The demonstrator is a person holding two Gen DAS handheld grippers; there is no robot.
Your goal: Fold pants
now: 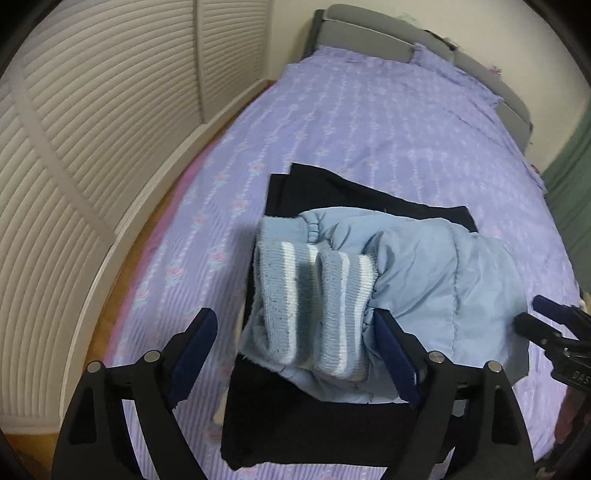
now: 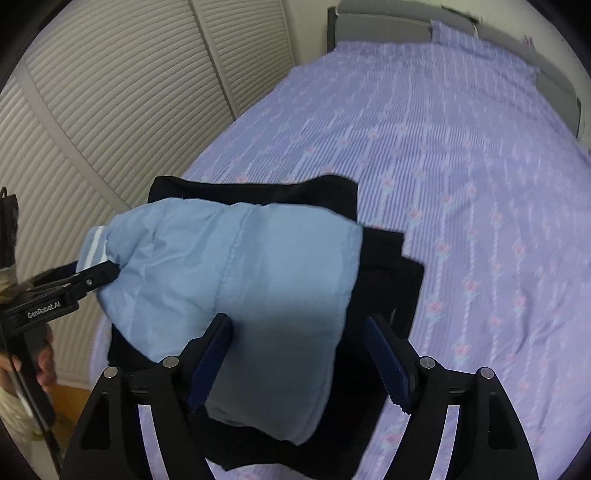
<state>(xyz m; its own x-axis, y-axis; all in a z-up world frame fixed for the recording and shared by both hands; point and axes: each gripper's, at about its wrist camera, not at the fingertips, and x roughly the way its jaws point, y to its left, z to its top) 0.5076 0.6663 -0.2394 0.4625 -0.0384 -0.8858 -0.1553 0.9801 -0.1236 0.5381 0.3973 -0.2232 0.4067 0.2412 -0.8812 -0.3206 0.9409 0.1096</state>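
Light blue padded pants (image 1: pixel 443 266) lie folded in a thick bundle on a stack of dark folded garments (image 1: pixel 314 424) on the bed. Their ribbed cuffs (image 1: pixel 314 295), striped white, sit side by side between the fingers of my left gripper (image 1: pixel 295 315), which is open, its left pad well clear of the fabric. In the right wrist view the other end of the pants (image 2: pixel 258 258) lies between the fingers of my right gripper (image 2: pixel 298 320), also open, with a gap at its right pad. The left gripper (image 2: pixel 74 284) shows there at the cuffs.
The bed (image 1: pixel 369 110) has a purple flowered sheet stretching away to a grey headboard (image 1: pixel 369 26). White louvered doors (image 1: pixel 92 129) run along the left past a strip of wood floor (image 1: pixel 155 229). A green curtain (image 1: pixel 569 177) hangs at the right. A hand (image 2: pixel 44 362) holds the left gripper.
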